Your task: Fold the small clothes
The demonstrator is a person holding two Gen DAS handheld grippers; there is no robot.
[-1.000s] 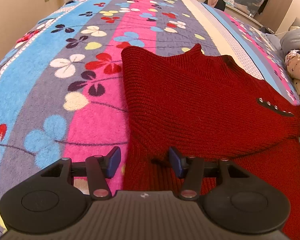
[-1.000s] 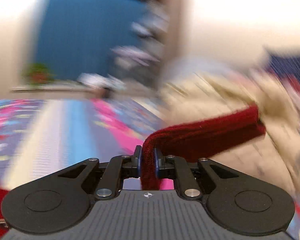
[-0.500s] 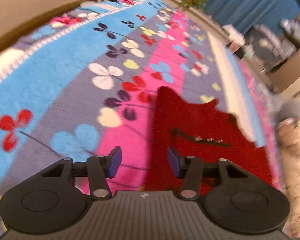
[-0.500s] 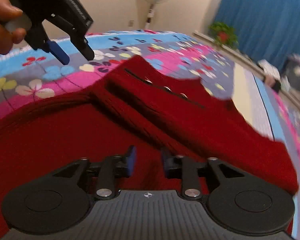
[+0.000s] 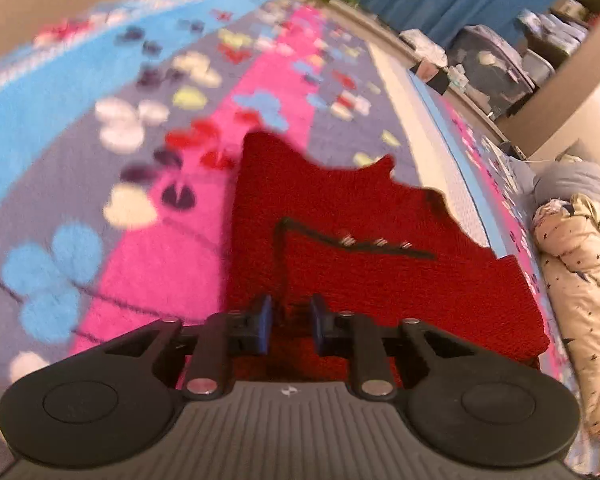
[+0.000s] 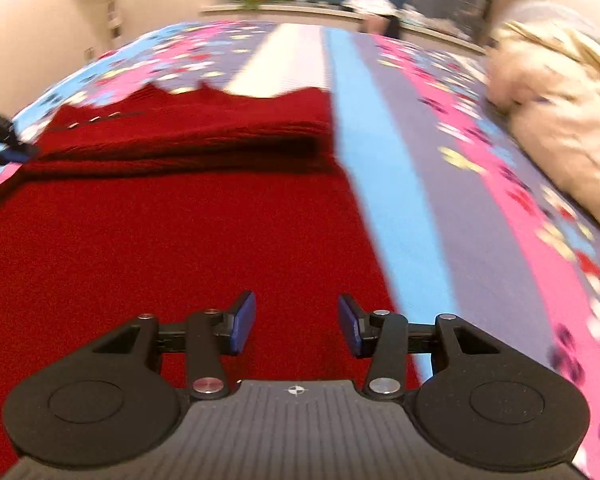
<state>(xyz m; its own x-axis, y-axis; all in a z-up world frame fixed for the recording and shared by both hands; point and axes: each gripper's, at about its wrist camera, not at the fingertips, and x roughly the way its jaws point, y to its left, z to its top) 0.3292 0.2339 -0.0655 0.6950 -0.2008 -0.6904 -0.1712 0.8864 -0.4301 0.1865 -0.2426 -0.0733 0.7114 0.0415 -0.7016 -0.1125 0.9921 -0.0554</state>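
A red knitted sweater (image 5: 364,264) lies partly folded on a flowered bed (image 5: 148,152). The left gripper (image 5: 288,322) jaws are closing around its edge at lower centre; the right gripper (image 6: 296,322) jaws are opening, empty, above the sweater.

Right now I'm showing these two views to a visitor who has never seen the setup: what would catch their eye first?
First the red knitted sweater, partly folded on a bright blanket striped blue, grey and pink with flowers. Next the black grippers with blue pads low in each view: the left gripper is closing over the sweater's near edge, and the right gripper is opening above the red knit with nothing between its jaws. A beige star-print bundle lies at the bed's right side.
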